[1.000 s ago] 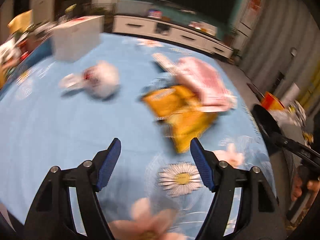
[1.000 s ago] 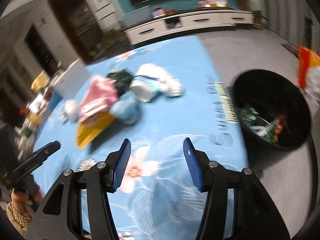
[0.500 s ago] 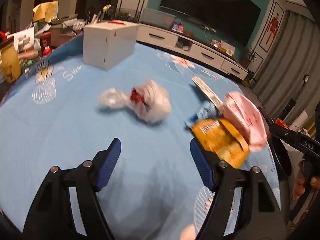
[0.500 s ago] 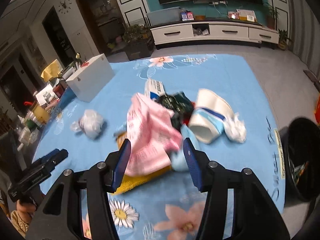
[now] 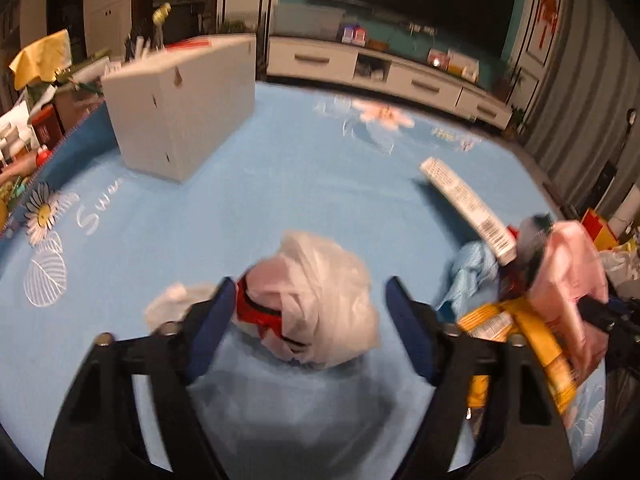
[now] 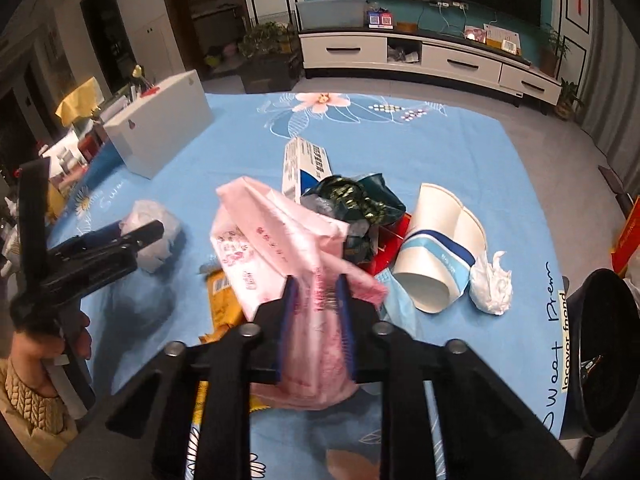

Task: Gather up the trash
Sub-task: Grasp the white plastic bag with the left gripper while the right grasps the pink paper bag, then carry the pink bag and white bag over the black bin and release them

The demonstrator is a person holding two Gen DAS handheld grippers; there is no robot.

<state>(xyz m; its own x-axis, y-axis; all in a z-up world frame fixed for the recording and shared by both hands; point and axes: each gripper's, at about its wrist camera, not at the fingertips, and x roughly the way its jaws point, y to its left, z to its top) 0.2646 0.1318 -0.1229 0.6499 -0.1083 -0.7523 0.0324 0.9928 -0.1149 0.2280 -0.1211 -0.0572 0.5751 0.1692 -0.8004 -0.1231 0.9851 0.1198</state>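
A white plastic bag (image 5: 320, 300) with something red inside lies on the blue flowered tablecloth (image 5: 280, 184). My left gripper (image 5: 310, 304) straddles it with its jaws closing; a gap still shows beside the right pad. In the right wrist view, my right gripper (image 6: 316, 296) is closing on a pink packet (image 6: 272, 240), and both pads press on it. That packet tops a heap with a yellow snack packet (image 6: 222, 300), a dark green wrapper (image 6: 352, 200), a long white box (image 6: 304, 164), a paper cup (image 6: 436, 248) and a crumpled tissue (image 6: 492, 284).
A white carton (image 5: 180, 108) stands at the table's far left. A black bin (image 6: 604, 344) sits on the floor off the table's right edge. Clutter lines the left side (image 5: 36, 128). A person's hand (image 6: 36, 344) holds the left gripper.
My left gripper swung over to the white bag and its jaws narrowed around it. My right gripper left the bin side, came over the heap and shut on the pink packet.
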